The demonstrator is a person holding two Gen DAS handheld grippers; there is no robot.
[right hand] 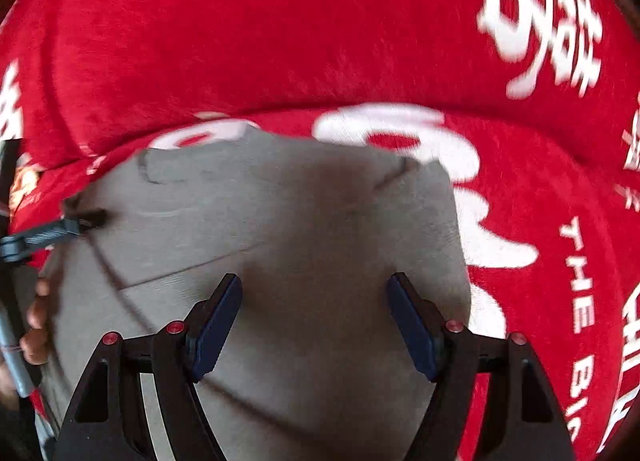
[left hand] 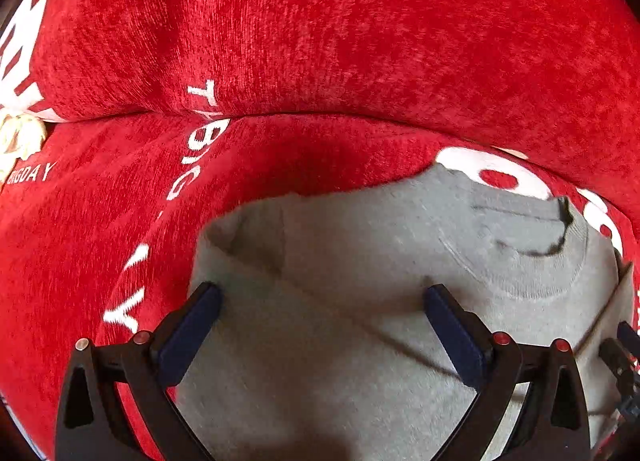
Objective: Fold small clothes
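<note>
A small grey knit top point(left hand: 360, 261) lies flat on a red plush cover point(left hand: 280, 41), its round neckline point(left hand: 532, 261) toward the far right. My left gripper point(left hand: 320, 297) is open just above the garment's left shoulder area, holding nothing. In the right wrist view the same grey top point(right hand: 304, 213) lies below my right gripper point(right hand: 314, 289), which is open and empty over the garment's right side. The left gripper's tip point(right hand: 52, 233) shows at the left edge of the right wrist view, near the neckline point(right hand: 160, 177).
The red cover point(right hand: 280, 41) carries white lettering point(right hand: 540, 21) and forms a raised cushion ridge behind the garment. More white text point(left hand: 196, 149) runs along the cover left of the top. A hand point(right hand: 36, 325) shows at the left edge.
</note>
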